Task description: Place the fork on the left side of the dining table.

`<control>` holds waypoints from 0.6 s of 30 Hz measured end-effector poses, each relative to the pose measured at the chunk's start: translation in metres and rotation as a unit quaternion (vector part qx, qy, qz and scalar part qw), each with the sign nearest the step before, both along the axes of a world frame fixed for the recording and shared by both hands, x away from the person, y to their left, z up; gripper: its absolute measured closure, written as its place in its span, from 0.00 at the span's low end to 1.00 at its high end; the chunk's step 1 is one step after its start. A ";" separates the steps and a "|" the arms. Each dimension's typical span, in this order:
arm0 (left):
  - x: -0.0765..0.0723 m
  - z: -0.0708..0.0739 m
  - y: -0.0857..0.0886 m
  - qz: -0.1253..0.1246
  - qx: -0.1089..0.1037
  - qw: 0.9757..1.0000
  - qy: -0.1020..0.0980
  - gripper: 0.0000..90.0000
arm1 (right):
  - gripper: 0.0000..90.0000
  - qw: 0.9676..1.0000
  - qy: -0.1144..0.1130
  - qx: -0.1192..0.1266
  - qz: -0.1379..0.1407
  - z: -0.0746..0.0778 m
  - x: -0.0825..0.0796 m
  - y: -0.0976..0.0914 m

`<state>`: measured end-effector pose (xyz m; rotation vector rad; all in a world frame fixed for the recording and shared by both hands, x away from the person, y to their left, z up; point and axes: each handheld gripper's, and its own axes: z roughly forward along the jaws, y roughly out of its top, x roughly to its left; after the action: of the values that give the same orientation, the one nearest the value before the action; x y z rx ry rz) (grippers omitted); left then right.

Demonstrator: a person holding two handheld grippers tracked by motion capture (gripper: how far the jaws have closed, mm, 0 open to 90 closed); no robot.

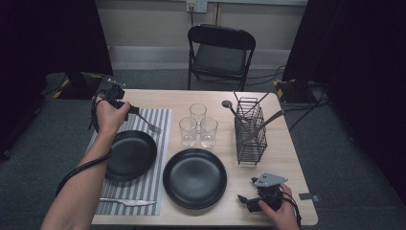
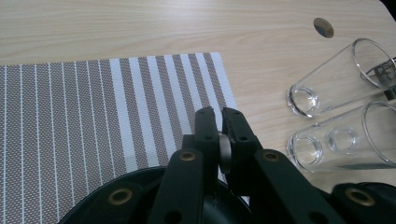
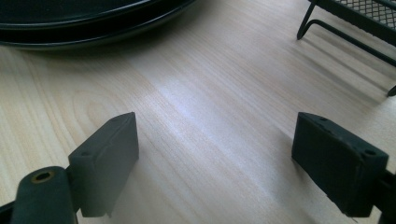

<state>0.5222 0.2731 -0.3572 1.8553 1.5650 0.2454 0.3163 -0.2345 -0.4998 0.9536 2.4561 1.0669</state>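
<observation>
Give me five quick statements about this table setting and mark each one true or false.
1. The left gripper is shut on a fork. True.
2. The right gripper holds a knife. False: its jaws are open with nothing between them, over bare table.
3. Three clear glasses stand between the striped placemat and the wire caddy. True.
4. Both black plates rest on the placemat. False: one plate does; the other plate sits on the wood.
5. The knife lies on the placemat's near edge. True.

No text, label, brand, number or sign is readable anywhere.
</observation>
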 end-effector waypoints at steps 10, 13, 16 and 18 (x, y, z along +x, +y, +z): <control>0.001 -0.002 0.003 0.006 -0.009 1.000 0.005 0.95 | 0.15 1.000 0.001 0.000 -0.001 0.000 0.000 0.000; 0.001 -0.002 0.003 0.010 -0.013 1.000 0.004 0.95 | 0.15 1.000 0.001 0.000 -0.001 0.000 0.000 0.000; 0.001 -0.002 0.003 0.011 -0.012 1.000 0.004 0.94 | 0.15 1.000 0.001 0.000 -0.001 0.000 0.000 0.000; 0.001 -0.003 0.003 0.017 -0.011 1.000 0.006 0.94 | 0.15 1.000 0.001 0.000 -0.001 0.000 0.000 0.000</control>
<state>0.5233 0.2765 -0.3598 1.8166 1.6024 0.2320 0.3161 -0.2345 -0.4998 0.9585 2.4565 1.0656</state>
